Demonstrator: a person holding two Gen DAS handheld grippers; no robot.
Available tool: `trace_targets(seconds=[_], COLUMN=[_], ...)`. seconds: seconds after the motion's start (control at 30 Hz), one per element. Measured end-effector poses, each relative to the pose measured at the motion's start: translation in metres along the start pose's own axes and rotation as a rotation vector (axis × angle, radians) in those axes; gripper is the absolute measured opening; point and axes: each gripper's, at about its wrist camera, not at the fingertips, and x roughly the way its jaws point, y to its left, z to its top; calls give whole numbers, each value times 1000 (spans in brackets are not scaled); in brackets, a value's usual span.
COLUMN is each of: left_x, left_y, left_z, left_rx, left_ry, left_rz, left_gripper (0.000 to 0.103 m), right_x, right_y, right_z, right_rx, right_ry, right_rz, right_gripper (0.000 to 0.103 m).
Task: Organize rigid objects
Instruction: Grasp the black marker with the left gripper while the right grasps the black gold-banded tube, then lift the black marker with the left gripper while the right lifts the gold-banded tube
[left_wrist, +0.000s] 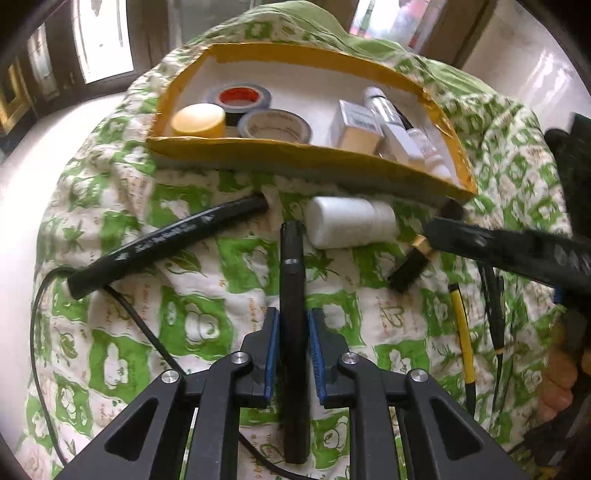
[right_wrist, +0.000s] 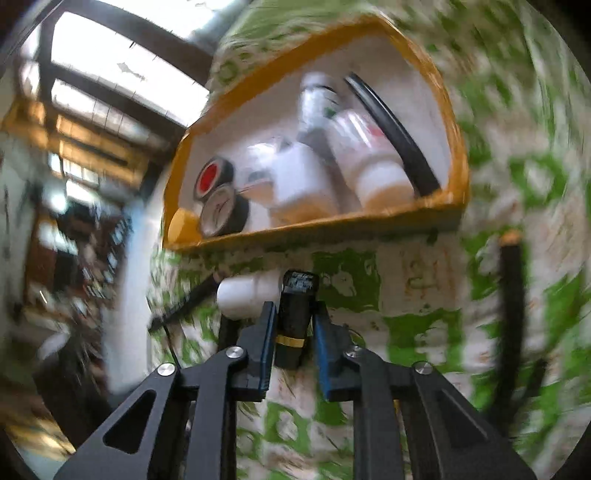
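Gripping nothing firmly as far as you can see, your left gripper (left_wrist: 291, 325) has its blue ribbed pads on either side of a long matte black pen (left_wrist: 293, 295) lying on the cloth; narrow gaps show on both sides, so the jaws stand apart around it. Just beyond its tip lies a smooth white plastic bottle (left_wrist: 351, 221) on its side, and to the left a longer black marker (left_wrist: 166, 243) with white script too small to read. To the right rests a short black tube with a gold band (left_wrist: 410, 264), near a yellow-sleeved cable (left_wrist: 461, 332).

Your right gripper (right_wrist: 293, 325) straddles that same black tube (right_wrist: 295, 314); the view is motion-blurred, and you cannot tell whether the pads touch it.

Everything sits on a crumpled quilt (left_wrist: 184, 325) printed in green and white squares. Behind it stands the yellow-edged box (left_wrist: 295, 151), white inside, holding rolls of grey tape (left_wrist: 240, 98), a round yellow lid (left_wrist: 197, 120), small white cartons (left_wrist: 360, 127) and bottles. Their labels are unreadable.
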Motion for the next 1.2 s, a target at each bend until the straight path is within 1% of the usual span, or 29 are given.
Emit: trace_targets(seconds=[0.07, 0.13, 0.2, 0.23, 0.3, 0.4, 0.53, 0.67, 0.7, 0.77, 0.83, 0.93, 1.0, 1.2], left_x=[2, 11, 16, 17, 17, 17, 16, 6, 4, 0, 1, 12, 15, 12], left_y=[1, 1, -4, -6, -7, -7, -10, -3, 0, 6, 11, 9, 3, 5], left_z=[1, 1, 2, 2, 3, 4, 2, -1, -1, 0, 0, 0, 1, -2], left_rx=[-11, -1, 22, 31, 29, 24, 32, 8, -7, -38, -62, -45, -29, -39], left_ry=[11, 50, 70, 69, 68, 70, 57, 22, 8, -10, -3, 52, 53, 40], left_rz=[0, 5, 30, 35, 32, 26, 21, 1, 3, 7, 1, 25, 36, 12], left_gripper=[16, 16, 16, 16, 16, 16, 15, 14, 14, 14, 14, 14, 14, 14], right_x=[-10, -8, 2, 6, 8, 15, 23, 22, 21, 20, 18, 20, 25, 22], right_y=[10, 11, 9, 9, 12, 17, 19, 26, 26, 26, 23, 18, 14, 9], right_z=[-5, -10, -14, -14, -15, -18, -19, -19, -19, -19, -19, -21, -22, -22], right_rx=[-94, -125, -128, -133, -153, -168, -181, -191, -192, -197, -197, -189, -178, -146], right_ry=[0, 5, 19, 11, -9, -27, -42, -47, -46, -43, -42, -26, -10, -24], right_rz=[-53, -79, -84, -86, -92, -77, -84, -78, -82, -126, -152, -166, -170, -133], right_gripper=[17, 17, 17, 17, 17, 17, 17, 17, 17, 17, 17, 18, 18, 18])
